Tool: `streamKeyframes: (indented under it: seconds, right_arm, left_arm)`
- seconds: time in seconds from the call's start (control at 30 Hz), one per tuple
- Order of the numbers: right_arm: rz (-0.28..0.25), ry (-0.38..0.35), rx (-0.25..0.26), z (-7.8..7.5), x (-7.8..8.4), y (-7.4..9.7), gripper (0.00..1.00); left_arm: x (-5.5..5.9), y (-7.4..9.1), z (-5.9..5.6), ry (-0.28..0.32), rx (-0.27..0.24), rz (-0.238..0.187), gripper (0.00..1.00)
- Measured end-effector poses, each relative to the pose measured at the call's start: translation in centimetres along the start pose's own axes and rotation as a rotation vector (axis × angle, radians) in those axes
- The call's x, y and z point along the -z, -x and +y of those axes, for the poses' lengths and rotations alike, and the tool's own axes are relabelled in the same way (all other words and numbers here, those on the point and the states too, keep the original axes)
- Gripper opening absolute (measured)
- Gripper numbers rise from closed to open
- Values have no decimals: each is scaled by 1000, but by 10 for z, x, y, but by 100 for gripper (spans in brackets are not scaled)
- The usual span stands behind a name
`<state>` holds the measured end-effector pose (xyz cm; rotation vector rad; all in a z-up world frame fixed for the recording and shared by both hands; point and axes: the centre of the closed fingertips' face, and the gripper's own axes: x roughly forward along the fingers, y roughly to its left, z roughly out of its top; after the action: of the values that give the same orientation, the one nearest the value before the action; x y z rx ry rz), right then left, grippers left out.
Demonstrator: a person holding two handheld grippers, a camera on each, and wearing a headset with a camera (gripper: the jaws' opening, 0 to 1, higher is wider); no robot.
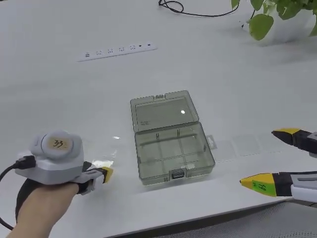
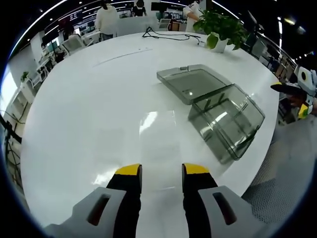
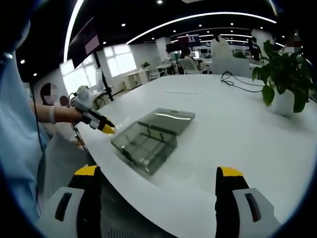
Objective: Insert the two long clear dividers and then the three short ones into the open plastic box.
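- The left gripper [image 2: 162,171] has its yellow-tipped fingers [image 2: 130,171] a little apart, with white table showing through the gap. Whether a clear piece lies between them is hard to tell.
- In the head view this gripper sits at lower left, held by a hand [image 1: 44,206]. One fingertip shows there and the other is hidden behind the body.
- Just beside that tip a glint marks a clear divider [image 1: 103,163] lying flat on the table [image 1: 59,109]. Its edges are nearly lost against the white.
- The right gripper [image 1: 271,157] enters from the right edge, cut off by the frame, with its fingers [image 3: 230,173] spread wide and nothing between them.
- Between it and the box lie faint clear squares [image 1: 245,145], the short dividers, barely visible.
- The plastic box [image 1: 156,176] sits at the centre of the head view between the two grippers, touched by neither. Its lid [image 1: 163,111] is folded back flat toward the top of the frame.
- Thin lines cross the inside of the box. I cannot tell whether they are seated dividers or moulded ribs.
- Farther off are a power strip [image 1: 116,51] at upper left, a black cable [image 1: 173,7] at the top edge, and a plant [image 1: 267,15] cut off at upper right.
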<state>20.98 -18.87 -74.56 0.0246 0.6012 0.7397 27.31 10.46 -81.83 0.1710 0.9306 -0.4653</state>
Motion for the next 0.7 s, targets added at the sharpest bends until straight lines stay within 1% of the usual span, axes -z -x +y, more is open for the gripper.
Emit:
streamKeyframes:
  seconds: [0.17,0.2,0.23,0.3,0.37,0.4,0.5,0.67,0.7]
  right_arm:
    - [-26,-19,1,3,-9,-7,95]
    - [-35,-25,-3,4,-12,-9,95]
    - [-40,-33,-3,5,-13,-10,94]
    - [-53,-38,-7,7,-18,-14,92]
    - [-62,-46,-9,8,-22,-18,90]
    - [-67,-51,-11,8,-24,-20,90]
    - [-91,-68,-16,10,-35,-27,88]
    - [-109,-59,-21,15,-49,-37,83]
    - [-116,-64,-21,16,-53,-40,82]
  left_arm:
    - [-12,6,0,-12,4,-40,30]
    - [-16,8,-1,-16,4,-58,30]
    - [-18,10,-1,-16,8,-64,30]
    - [-24,13,-3,-14,13,-90,30]
    - [-31,16,-4,-25,14,-107,30]
    - [-35,17,-6,-24,19,-122,30]
    - [-42,21,-11,-30,23,-139,30]
    - [-54,24,-23,-44,42,-180,30]
    - [-55,25,-24,-46,44,-184,30]
